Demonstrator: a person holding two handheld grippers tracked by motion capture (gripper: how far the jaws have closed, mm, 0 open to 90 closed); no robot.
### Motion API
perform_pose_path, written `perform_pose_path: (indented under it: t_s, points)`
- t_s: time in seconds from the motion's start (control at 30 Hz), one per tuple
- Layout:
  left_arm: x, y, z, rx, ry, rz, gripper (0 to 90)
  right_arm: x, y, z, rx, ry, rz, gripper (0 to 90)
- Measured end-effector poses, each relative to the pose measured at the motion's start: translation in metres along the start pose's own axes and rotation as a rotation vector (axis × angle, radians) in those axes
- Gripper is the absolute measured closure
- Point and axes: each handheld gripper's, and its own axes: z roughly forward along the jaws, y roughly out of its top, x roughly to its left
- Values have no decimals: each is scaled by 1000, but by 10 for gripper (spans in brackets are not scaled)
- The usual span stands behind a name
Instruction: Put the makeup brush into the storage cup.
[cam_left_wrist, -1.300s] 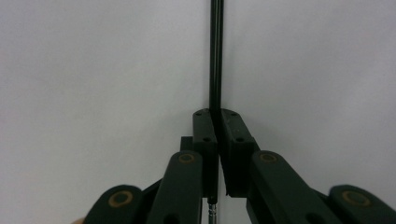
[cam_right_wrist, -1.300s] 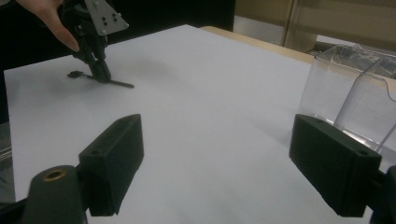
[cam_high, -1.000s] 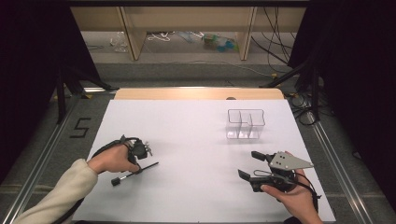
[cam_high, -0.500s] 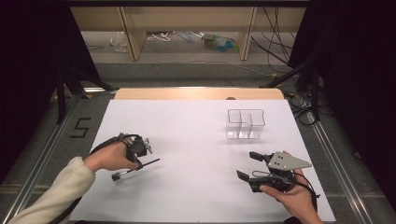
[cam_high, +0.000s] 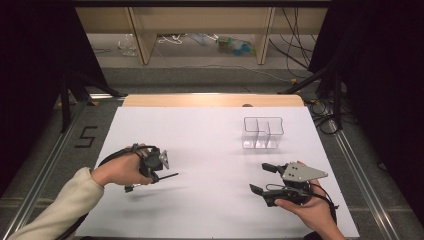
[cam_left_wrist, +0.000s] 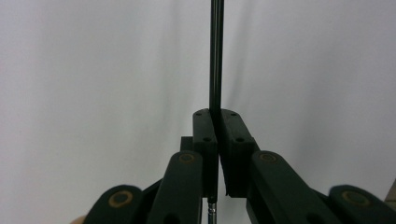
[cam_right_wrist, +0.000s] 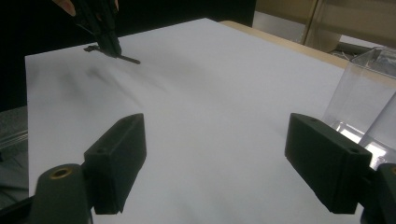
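the left gripper, matt black plastic with a small grey three-cornered plate on top, has its jaws pressed tight on a thin black rod-like tool, slim and smooth with a faint sheen. in the left gripper view the tool runs straight out between the flat, blocky pads, and a small metal end pokes out below them. from above, the tool sits roughly level, clear of the white table top, with a soft shadow under it on the table's left side.

the right gripper, the same black plastic with a larger grey plate, is cradled in an upturned hand near the table's front right corner. its jaws are spread wide with nothing between them; the right gripper view shows the two chunky square pads far apart over bare white surface.

a clear plastic box with a divider inside, glossy and straight-walled, stands well beyond the right gripper, towards the back right of the table.
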Motion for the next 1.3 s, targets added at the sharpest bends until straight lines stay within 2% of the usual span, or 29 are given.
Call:
perform_pose_path:
  t_s: [0.03,0.3,0.33,0.4,0.43,0.47,0.9,0.93,1.0,1.03,1.13,1.2,1.27,1.3]
  points:
    - [-1,2,-1,-5,-1,3,854,0,1,1,10,14,-6,219]
    - [-12,15,-8,-28,-13,50,854,0,3,7,12,30,-14,219]
    - [-13,18,-9,-34,-10,60,853,0,3,6,30,27,-20,219]
    - [-14,21,-9,-31,-14,72,854,1,4,11,-1,33,-19,219]
    - [-15,22,-9,-34,-20,67,854,1,4,10,18,46,-22,219]
    - [-16,25,-9,-30,-19,79,854,1,5,11,20,45,-18,219]
    - [-27,48,-12,-42,-44,127,854,3,7,21,22,71,-38,219]
    - [-28,50,-12,-45,-41,133,854,4,7,22,8,65,-37,219]
    - [-29,53,-13,-48,-41,144,854,4,7,22,26,76,-40,219]
    - [-31,54,-13,-45,-49,144,854,4,7,24,10,71,-39,219]
    - [-33,59,-13,-49,-51,154,854,4,8,23,44,72,-43,219]
    - [-34,62,-14,-56,-48,159,854,5,8,26,30,86,-45,219]
    - [-36,65,-14,-53,-48,168,854,6,8,27,34,89,-40,219]
    - [-36,66,-14,-54,-46,175,854,6,7,29,18,82,-45,219]
